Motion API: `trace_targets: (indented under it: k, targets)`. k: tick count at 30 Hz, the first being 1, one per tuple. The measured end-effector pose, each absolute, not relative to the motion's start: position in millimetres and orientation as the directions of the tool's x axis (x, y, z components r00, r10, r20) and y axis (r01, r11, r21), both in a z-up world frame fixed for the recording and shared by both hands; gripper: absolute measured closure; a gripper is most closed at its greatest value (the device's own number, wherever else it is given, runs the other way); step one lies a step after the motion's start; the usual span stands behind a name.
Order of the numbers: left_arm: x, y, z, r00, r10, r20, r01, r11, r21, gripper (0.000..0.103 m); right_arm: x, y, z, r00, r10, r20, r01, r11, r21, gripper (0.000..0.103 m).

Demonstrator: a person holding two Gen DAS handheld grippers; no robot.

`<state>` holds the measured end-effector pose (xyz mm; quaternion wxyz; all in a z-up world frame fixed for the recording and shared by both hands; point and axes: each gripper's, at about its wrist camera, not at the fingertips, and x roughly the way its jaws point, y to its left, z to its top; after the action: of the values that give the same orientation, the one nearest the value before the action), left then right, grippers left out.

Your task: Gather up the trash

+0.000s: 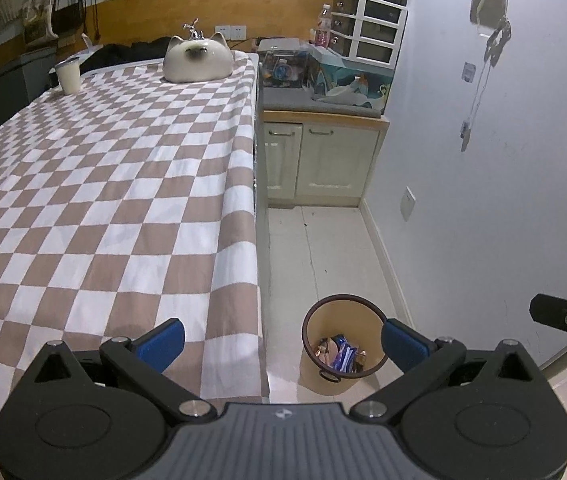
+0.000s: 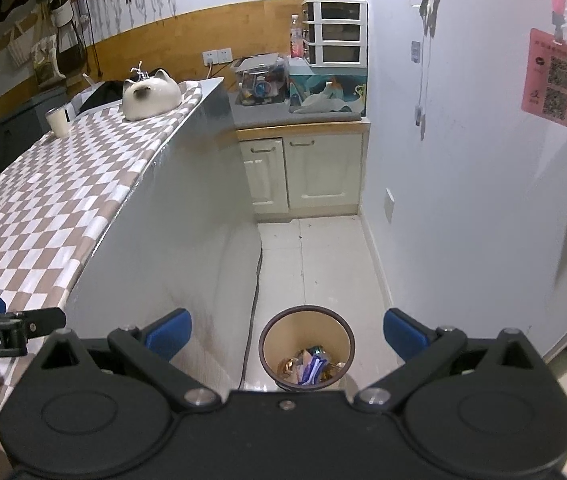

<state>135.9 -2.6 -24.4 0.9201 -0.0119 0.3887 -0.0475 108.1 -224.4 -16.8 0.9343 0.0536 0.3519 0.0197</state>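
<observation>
The left gripper (image 1: 281, 338) has its blue pads (image 1: 163, 343) spread wide and bare, nothing between them; the right gripper (image 2: 287, 336) is the same, its blue pads (image 2: 403, 336) parted with only air in the gap. Straight below and ahead of the right fingers, almost centred between them, stands the tan wastebasket (image 2: 306, 350) on the pale tiled floor, against the foot of the table's white side panel; from the left gripper it sits below and toward the right finger (image 1: 343, 354). Inside it lies the trash (image 2: 309, 366) — crumpled snack wrappers, blue-and-white and coppery foil, heaped loosely at the bottom (image 1: 339, 354). Such wrappers would likely be feather-light, limp and slick, prone to slide off a pad unless pinched at a crease or a bunched fold, not a flat face; nothing about them looks breakable. The basket itself looks thin-walled and light, so a nudge at its dark rim could tip it. To the left of both grippers runs the brown-and-white checkered tablecloth (image 1: 115, 184), and no wrapper shows on it; by that, the collecting looks largely done. Far ahead on the cloth sit a cat-shaped ceramic dish (image 1: 197, 58) and a white cup (image 1: 68, 76), well apart — neither reads as rubbish, and the ceramic would be heavy and fragile.
</observation>
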Motion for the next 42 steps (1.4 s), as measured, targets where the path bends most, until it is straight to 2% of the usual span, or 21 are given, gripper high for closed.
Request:
trace_targets:
  k: [16,42]
  targets:
    - [134.1,-4.5,-28.4,0.678,-0.107,-0.728,0.083,0.994,-0.069,0.0,108.5,-215.5,-22.1,0.73,0.037,-0.682,0.018,0.997,0.073,0.0]
    - [128.3,-11.0,-25.2,0.695,-0.11,-0.711,0.101,0.993,-0.056,0.0,99.8,-218.5,-25.5,0.739,-0.005,-0.674,0.058,0.997,0.056,0.0]
